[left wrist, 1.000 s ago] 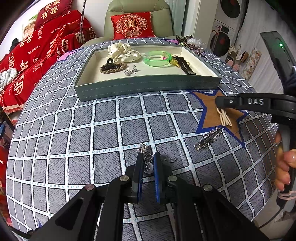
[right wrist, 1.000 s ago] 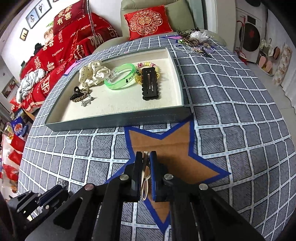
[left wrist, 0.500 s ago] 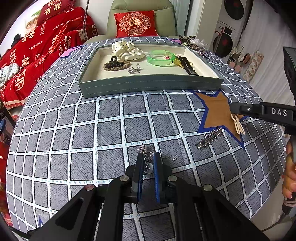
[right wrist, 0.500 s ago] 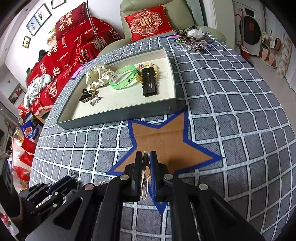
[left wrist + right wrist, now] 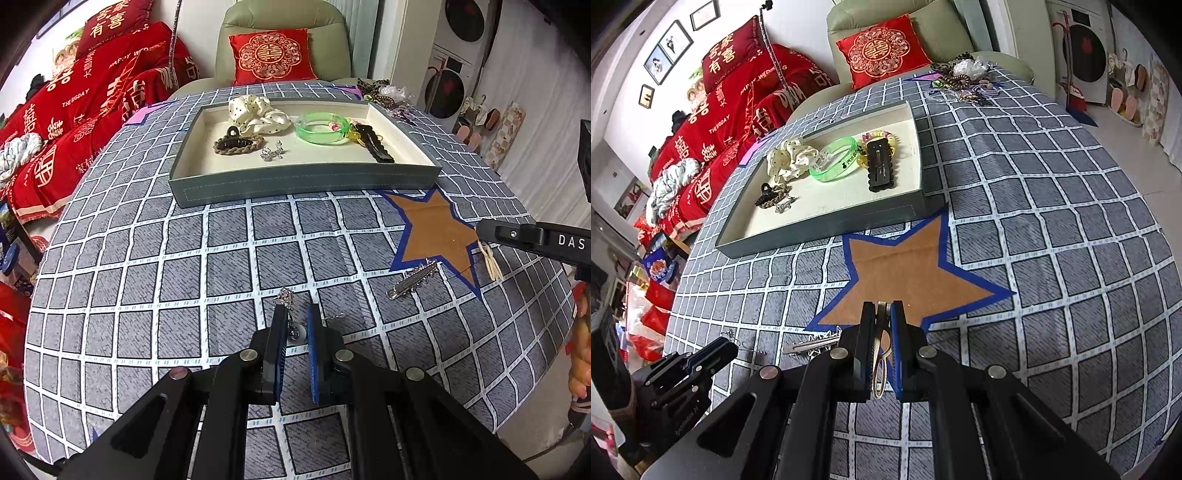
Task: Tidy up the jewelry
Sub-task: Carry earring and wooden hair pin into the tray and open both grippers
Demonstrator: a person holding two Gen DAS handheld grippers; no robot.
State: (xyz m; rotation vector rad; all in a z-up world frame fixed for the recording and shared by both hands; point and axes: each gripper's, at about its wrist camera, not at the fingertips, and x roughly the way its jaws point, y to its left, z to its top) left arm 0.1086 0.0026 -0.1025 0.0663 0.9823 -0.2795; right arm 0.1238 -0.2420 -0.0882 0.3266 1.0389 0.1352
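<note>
My left gripper (image 5: 295,314) is shut on a small silver earring with a pearl-like bead (image 5: 300,334), low over the checked tablecloth. My right gripper (image 5: 882,310) is shut on a thin cream hair clip (image 5: 881,350), which hangs from its tips (image 5: 491,262) over the right point of the brown star patch (image 5: 905,269). The grey tray (image 5: 306,181) at the back holds a dotted scrunchie (image 5: 258,114), a green bangle (image 5: 321,129), a black clip (image 5: 376,146) and a braided hair tie (image 5: 238,144). A silver barrette (image 5: 413,278) lies between the grippers.
A loose silver bit (image 5: 334,317) lies by the left fingertips. A heap of more jewellery (image 5: 964,79) sits at the table's far edge. A hand (image 5: 580,354) holds the right gripper at the table's right rim. Red bedding and a cushioned chair stand behind.
The right gripper has drawn back to the right and slightly up with the cream clip, from over the star's middle to its right point. The left gripper has stayed put.
</note>
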